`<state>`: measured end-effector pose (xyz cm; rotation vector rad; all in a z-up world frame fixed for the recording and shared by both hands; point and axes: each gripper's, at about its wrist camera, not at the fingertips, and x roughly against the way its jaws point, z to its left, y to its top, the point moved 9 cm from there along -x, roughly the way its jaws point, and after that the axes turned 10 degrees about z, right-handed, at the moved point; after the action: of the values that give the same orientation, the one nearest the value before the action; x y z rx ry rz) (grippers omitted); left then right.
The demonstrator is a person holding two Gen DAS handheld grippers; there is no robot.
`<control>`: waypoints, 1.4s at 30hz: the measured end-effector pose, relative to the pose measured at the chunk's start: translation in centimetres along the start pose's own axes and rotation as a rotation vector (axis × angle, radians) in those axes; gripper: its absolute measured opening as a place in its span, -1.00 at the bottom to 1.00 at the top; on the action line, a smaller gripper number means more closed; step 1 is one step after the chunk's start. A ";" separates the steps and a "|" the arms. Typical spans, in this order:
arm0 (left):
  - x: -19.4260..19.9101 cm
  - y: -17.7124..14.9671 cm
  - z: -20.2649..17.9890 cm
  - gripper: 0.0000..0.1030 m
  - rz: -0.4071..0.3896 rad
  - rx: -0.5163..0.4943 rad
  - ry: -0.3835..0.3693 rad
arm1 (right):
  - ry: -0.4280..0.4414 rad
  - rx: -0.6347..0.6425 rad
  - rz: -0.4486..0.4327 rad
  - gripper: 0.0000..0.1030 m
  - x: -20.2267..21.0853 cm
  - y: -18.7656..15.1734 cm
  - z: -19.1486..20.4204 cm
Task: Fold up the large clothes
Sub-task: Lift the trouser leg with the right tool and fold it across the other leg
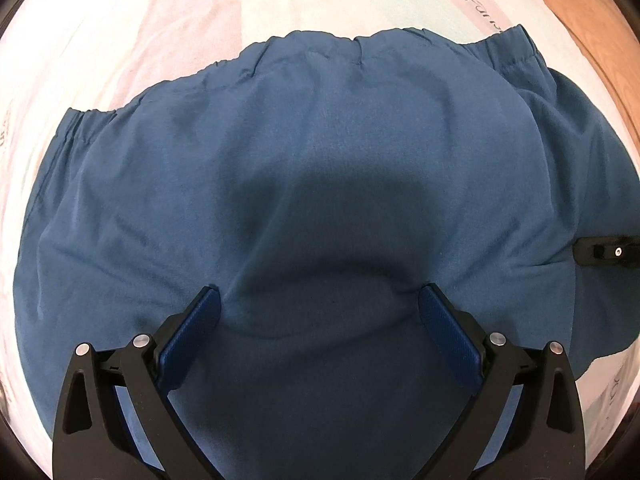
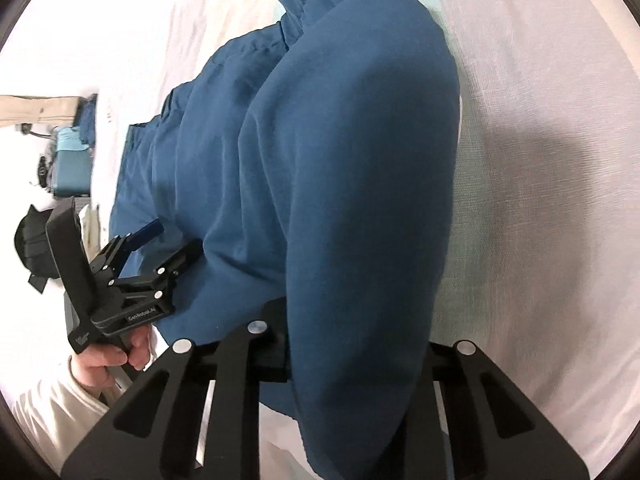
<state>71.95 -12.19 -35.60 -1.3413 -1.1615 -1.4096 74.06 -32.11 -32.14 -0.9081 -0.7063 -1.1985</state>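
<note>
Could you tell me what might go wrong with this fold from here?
The blue garment drapes over the right gripper, hiding its jaws; the hold may be partial and slip. The left gripper stands open, only resting on it, so a pull could drag the garment across the sheet.

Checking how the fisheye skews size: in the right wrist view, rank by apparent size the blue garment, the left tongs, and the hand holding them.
1. Blue garment, fills most of the frame.
2. Left tongs.
3. Hand, smallest, partly hidden; the gap to the tongs is small.
</note>
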 end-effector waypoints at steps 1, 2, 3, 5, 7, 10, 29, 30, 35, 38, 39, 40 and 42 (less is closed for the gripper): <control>0.3 -0.5 0.0 0.90 0.000 0.000 0.000 | -0.010 -0.005 -0.001 -0.66 0.2 -0.2 0.1; 0.2 -0.5 0.0 0.90 0.001 0.001 -0.001 | -0.022 -0.004 -0.003 -0.66 0.3 -0.2 0.4; 0.2 -0.5 -0.1 0.90 0.002 0.003 -0.003 | -0.036 -0.001 -0.007 -0.67 0.4 -0.2 0.8; 0.0 -0.6 0.1 0.90 0.003 0.004 -0.006 | -0.047 0.002 -0.015 -0.67 0.9 -0.4 1.2; 0.1 -0.6 0.1 0.90 0.004 0.000 -0.009 | -0.049 0.010 -0.023 -0.69 1.1 -0.3 2.3; 0.1 -0.6 0.2 0.90 0.009 -0.002 -0.021 | -0.026 0.021 -0.037 -0.71 2.3 -0.6 3.8; 6.3 -1.9 7.0 0.86 0.013 0.030 -0.086 | -0.225 0.054 -0.053 -0.74 5.0 -1.5 13.7; 6.5 -2.2 7.7 0.86 0.010 0.031 -0.083 | -0.249 0.046 -0.054 -0.74 4.9 -1.4 14.1; 8.1 -3.9 12.3 0.86 -0.003 0.071 -0.102 | -0.356 0.061 -0.065 -0.74 3.8 -0.9 18.6; 8.9 -4.7 14.5 0.86 -0.011 0.080 -0.108 | -0.371 0.074 -0.056 -0.74 2.3 -0.6 21.8; 9.3 -5.0 15.6 0.86 -0.016 0.085 -0.108 | -0.373 0.078 -0.052 -0.74 1.8 -0.5 22.6; 9.8 -5.3 16.7 0.86 -0.021 0.091 -0.108 | -0.378 0.085 -0.044 -0.74 1.0 -0.5 23.8; 10.5 -6.0 18.7 0.86 -0.029 0.106 -0.111 | -0.387 0.088 -0.036 -0.74 -0.3 -0.3 25.5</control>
<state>69.30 7.57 -25.63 -1.3466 -1.3153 -1.2892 73.87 -9.55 -20.20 -1.0696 -1.0807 -1.0237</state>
